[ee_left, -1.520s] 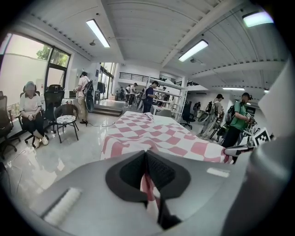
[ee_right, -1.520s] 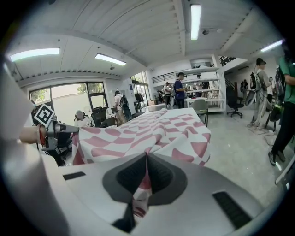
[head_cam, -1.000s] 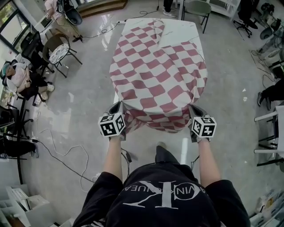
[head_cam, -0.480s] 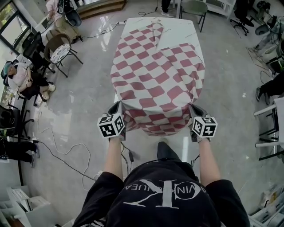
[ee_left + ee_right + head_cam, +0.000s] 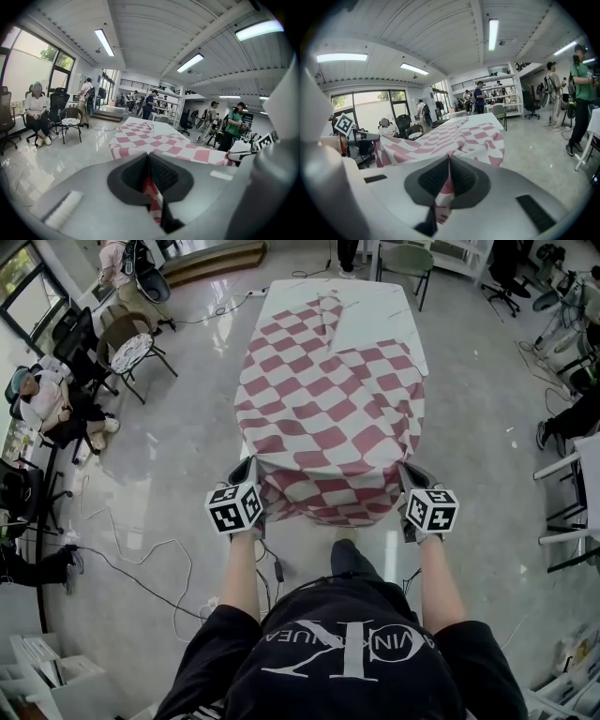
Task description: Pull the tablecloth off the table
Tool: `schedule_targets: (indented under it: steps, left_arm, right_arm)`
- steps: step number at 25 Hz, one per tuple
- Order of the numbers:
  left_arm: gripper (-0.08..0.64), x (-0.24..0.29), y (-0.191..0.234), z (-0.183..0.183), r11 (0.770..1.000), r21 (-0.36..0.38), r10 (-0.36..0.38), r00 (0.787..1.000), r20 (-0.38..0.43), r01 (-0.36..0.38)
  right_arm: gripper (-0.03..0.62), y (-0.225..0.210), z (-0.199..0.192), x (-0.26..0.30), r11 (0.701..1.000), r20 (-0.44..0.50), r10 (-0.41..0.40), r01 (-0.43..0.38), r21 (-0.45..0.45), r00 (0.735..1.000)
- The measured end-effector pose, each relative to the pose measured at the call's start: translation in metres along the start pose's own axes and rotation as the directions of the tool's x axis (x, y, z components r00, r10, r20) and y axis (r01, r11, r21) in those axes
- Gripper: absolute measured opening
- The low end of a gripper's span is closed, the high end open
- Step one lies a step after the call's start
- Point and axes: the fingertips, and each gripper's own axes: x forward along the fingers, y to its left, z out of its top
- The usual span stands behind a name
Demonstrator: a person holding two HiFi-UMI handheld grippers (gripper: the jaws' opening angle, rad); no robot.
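Clamping tablecloth (image 5: 333, 418) corners, left tongs (image 5: 149, 159) and right tongs (image 5: 449, 161), table (image 5: 396, 313) mostly covered

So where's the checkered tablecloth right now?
In the head view the tablecloth drapes over the white table straight ahead, its near corners pinched in the left gripper and right gripper.

The tablecloth (image 5: 333, 418) is red-and-white checked, the table (image 5: 375, 306) white, and the floor (image 5: 178, 446) glossy grey.

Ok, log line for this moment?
left gripper: shut on cloth | right gripper: shut on cloth | cloth: rumpled, partly off | table: far end bare
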Motion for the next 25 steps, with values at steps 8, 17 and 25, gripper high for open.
schedule_targets:
  steps: [8,17,25]
  left_arm:
    - [0.012,-0.018,-0.018,0.029,1.000,-0.008,-0.005,1.000,0.022,0.006]
    - [0.012,-0.043,-0.040,0.056,1.000,0.014,-0.019,0.999,0.028,0.019]
    - [0.012,-0.056,-0.056,0.061,1.000,-0.002,-0.022,0.998,0.055,0.022]
  right_arm:
    - [0.014,0.002,0.035,-0.025,1.000,0.006,0.004,-0.004,-0.011,1.000]
    - [0.014,0.004,0.064,-0.055,0.999,0.030,0.015,-0.016,0.030,0.999]
    - [0.014,-0.001,0.067,-0.069,0.995,0.031,0.043,-0.046,0.084,0.999]
